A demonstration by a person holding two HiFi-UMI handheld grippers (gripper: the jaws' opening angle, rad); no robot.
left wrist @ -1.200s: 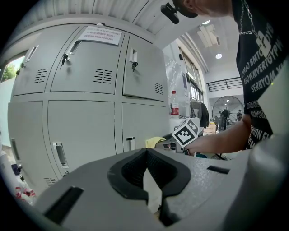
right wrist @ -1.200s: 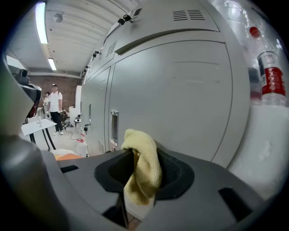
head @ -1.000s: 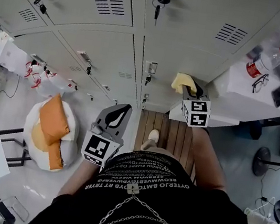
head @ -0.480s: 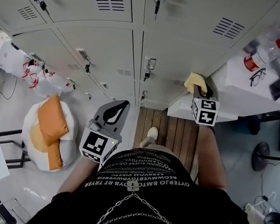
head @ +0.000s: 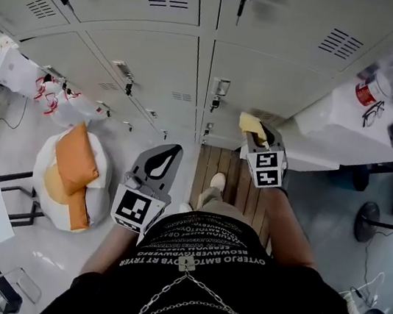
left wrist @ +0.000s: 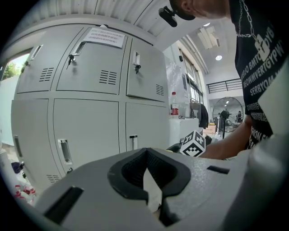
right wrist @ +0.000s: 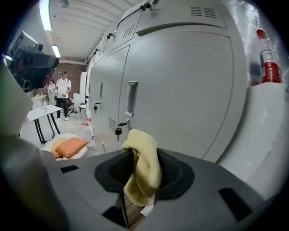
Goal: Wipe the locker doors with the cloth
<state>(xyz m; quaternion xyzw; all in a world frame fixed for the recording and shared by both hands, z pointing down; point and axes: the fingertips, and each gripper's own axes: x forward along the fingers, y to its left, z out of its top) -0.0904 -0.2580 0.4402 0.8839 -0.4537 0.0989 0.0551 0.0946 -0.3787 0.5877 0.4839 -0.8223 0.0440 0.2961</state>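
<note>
The right hand-held gripper [head: 260, 142] pinched the yellow cloth [right wrist: 143, 168], the lower locker door [right wrist: 189, 90] just ahead of it; the left hand-held gripper [left wrist: 151, 182], pressed together and empty, hung farther back.

**Locker doors** [head: 270, 75]: sheet metal painted pale grey, smooth, with a dull sheen. **Cloth** [right wrist: 143, 167]: yellow, soft looped pile, nubbly and matt. **Left hand-held gripper** [left wrist: 151, 189] and **right hand-held gripper** [right wrist: 135, 180]: grey moulded plastic shells, smooth and matt, with black, finely textured linings round the jaws. **Floor** [head: 53, 255]: pale, glossy, reflective. **Boards** [head: 240, 186] at the foot of the lockers: brown wood in narrow slats. **Cushion** [head: 75, 166]: orange fabric, matt. **Bottle** [head: 383, 82]: clear glossy plastic with a red label. **Chain** [head: 181, 292]: bright metal links on a black cloth **shirt** [head: 234, 286].
</note>
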